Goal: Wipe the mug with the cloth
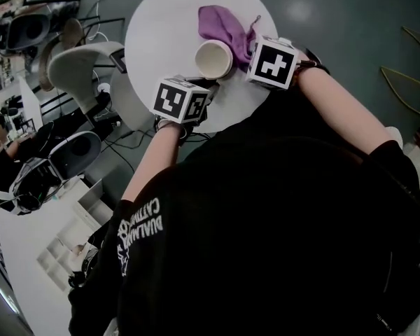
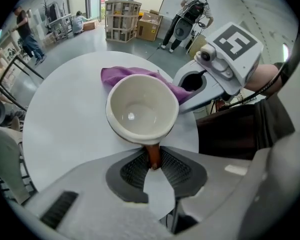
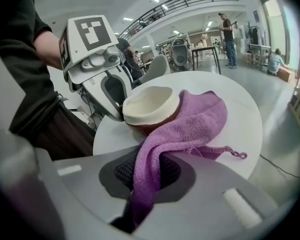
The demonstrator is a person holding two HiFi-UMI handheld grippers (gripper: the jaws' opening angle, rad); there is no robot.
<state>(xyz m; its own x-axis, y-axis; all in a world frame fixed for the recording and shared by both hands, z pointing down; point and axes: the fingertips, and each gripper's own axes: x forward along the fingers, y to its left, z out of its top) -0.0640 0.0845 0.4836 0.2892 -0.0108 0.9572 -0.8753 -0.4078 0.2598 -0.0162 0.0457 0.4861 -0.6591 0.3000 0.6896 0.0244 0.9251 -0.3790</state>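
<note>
The mug (image 1: 214, 59) (image 2: 141, 109) (image 3: 150, 106) is round and glossy, cream inside and at the rim, brown on its outer wall. It sits near the edge of a round, smooth white table (image 1: 154, 40) (image 2: 65, 129) (image 3: 250, 119); no view shows whether its base rests on the top. Its thin brown handle (image 2: 153, 155) points away from the mug into the left gripper (image 1: 208, 82) (image 2: 154, 166), whose ribbed dark pads have narrowed onto it from both sides.

A purple cloth (image 1: 227, 26) (image 2: 135, 74) (image 3: 185, 129), soft with a looped terry weave, lies against the mug's side opposite the handle and drapes onto the table behind the mug. One twisted fold runs from the mug into the right gripper (image 3: 147, 171), which is clamped on it. In the right gripper view the cloth covers part of the mug's brown wall.

The right gripper's grey body and black-and-white marker cube (image 1: 273, 63) (image 2: 235, 41) stand just beside the mug. Well beyond the mug are a white moulded chair (image 1: 84, 61) and a wooden crate (image 2: 122, 14).
</note>
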